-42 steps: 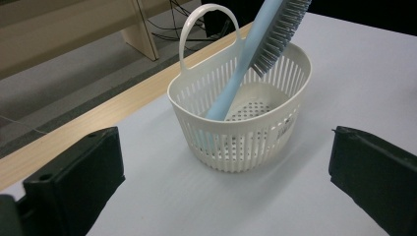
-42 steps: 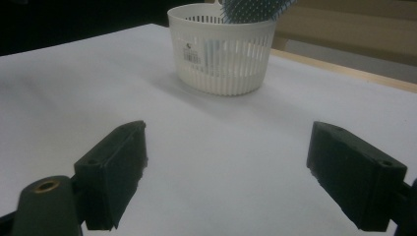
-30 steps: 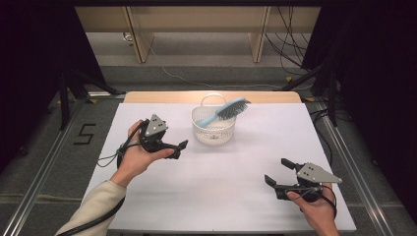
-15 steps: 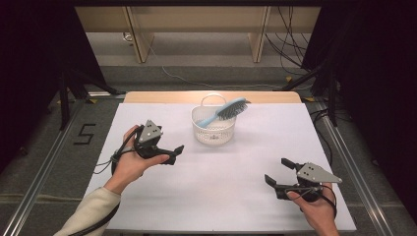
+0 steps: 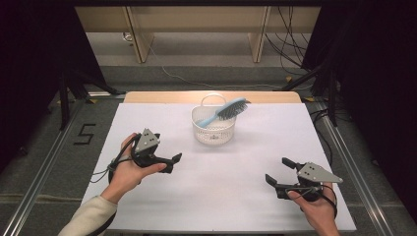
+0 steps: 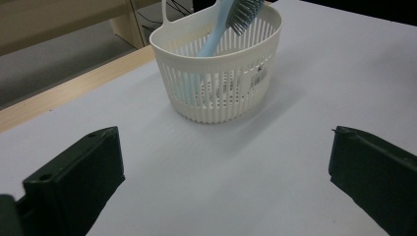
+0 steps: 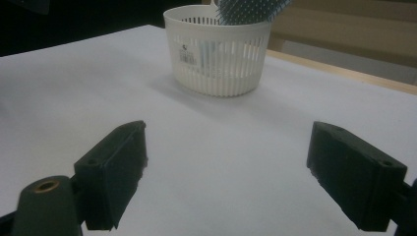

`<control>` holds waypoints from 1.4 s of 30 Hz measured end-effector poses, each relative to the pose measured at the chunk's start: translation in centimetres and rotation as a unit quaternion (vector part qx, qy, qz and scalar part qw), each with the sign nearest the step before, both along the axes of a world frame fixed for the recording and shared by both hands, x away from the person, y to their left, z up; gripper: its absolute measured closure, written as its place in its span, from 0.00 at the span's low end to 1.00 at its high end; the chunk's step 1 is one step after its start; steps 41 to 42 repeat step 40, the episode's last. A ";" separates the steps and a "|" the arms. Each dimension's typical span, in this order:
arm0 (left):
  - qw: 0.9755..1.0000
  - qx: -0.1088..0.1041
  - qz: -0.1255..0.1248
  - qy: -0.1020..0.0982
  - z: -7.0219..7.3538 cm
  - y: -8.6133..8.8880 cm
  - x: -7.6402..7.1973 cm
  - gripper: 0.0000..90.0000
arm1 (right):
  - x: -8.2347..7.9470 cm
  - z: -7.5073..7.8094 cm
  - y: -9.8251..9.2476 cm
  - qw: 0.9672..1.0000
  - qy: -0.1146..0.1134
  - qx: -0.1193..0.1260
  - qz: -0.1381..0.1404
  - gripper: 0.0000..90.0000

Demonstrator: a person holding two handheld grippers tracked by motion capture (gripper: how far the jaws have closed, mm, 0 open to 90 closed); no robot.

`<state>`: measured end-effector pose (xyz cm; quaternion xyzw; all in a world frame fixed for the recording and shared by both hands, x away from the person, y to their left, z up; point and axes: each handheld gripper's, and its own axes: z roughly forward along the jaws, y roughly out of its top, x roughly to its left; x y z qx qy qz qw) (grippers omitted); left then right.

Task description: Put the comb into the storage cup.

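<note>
Down at the bottom right of the high view, the right gripper [image 5: 279,171] is sitting low over the white table [image 5: 236,196], held in the person's right hand [image 5: 317,211], its jaws spread wide with nothing between them. The right gripper view is backing that up: the two black jaws are standing far apart at the lower left and lower right of the frame, bare white surface running between them.

Moving up to the left-centre of the high view, the left gripper [image 5: 173,161] is hovering just over the table in the person's left hand [image 5: 125,174], a pale sleeve [image 5: 88,221] coming in from the lower left corner. Its jaws are also gaping, gripping nothing, and they are pointing toward the middle of the frame. In the left gripper view the jaws are showing at the bottom corners, well separated.

Further back, in the upper middle of the high view, the white basket [image 5: 213,129] is standing upright on the table, well apart from both grippers. The blue hairbrush [image 5: 227,111] is leaning inside it, handle down in the basket, bristled head sticking out over the rim toward the upper right. The left gripper view is catching basket [image 6: 219,88] and hairbrush [image 6: 216,29] near the top centre; the right gripper view has the basket [image 7: 219,54] at top centre with the hairbrush [image 7: 251,10] head poking above it.
</note>
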<state>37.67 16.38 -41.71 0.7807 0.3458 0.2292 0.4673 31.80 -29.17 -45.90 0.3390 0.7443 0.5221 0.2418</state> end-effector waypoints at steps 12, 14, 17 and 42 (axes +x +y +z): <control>1.000 -0.013 0.000 -0.003 -2.0 1.3 -1.6 0.00 | 0.0 0.0 0.0 1.000 -0.001 0.000 0.000 0.18; 1.000 -0.009 -0.001 -0.001 -2.3 1.5 -1.9 0.00 | 0.0 0.0 -0.1 1.000 0.000 -0.001 -0.001 0.18; 1.000 -0.009 0.000 0.000 -2.9 2.0 -2.2 0.00 | 0.0 0.0 -0.1 1.000 0.000 -0.001 -0.001 0.18; 1.000 0.009 0.003 0.001 -4.7 2.2 -3.3 0.00 | 0.0 0.1 -0.1 1.000 -0.002 0.000 -0.002 0.18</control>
